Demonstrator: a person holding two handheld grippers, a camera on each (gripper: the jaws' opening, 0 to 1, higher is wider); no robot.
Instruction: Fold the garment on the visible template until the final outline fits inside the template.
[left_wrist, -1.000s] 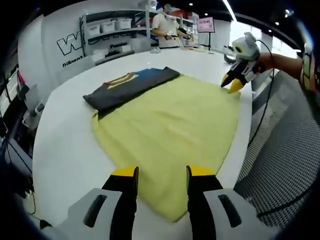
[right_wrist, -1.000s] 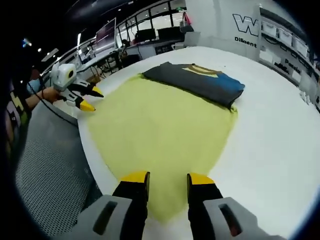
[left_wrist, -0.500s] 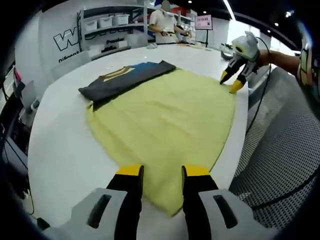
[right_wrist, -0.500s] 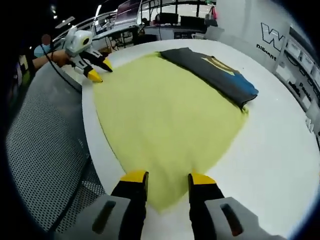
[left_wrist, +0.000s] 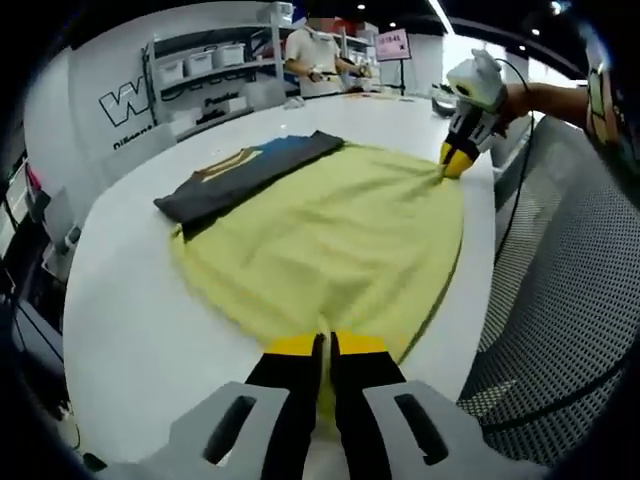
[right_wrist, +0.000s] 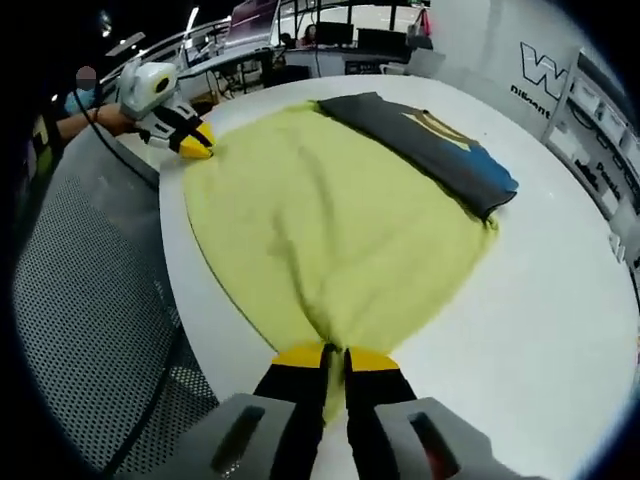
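Observation:
A large yellow cloth (left_wrist: 330, 230) (right_wrist: 340, 220) lies spread on the white table (left_wrist: 130, 300) (right_wrist: 540, 300). A folded dark garment (left_wrist: 250, 170) (right_wrist: 430, 140) with a blue and yellow print rests across the cloth's far edge. My left gripper (left_wrist: 327, 345) (right_wrist: 197, 148) is shut on one corner of the yellow cloth at the table's edge. My right gripper (right_wrist: 335, 355) (left_wrist: 452, 165) is shut on the neighbouring corner along that same edge. The cloth puckers into ridges toward both pinched corners.
Grey mesh flooring (left_wrist: 560, 300) (right_wrist: 90, 300) runs beside the table edge where both grippers are. Shelves with bins (left_wrist: 210, 65) and a person (left_wrist: 315, 55) stand beyond the table's far side. Bare white table surrounds the cloth.
Both grippers have gone from open to shut, each pinching a corner of the yellow cloth. The cloth now wrinkles toward the pinched corners.

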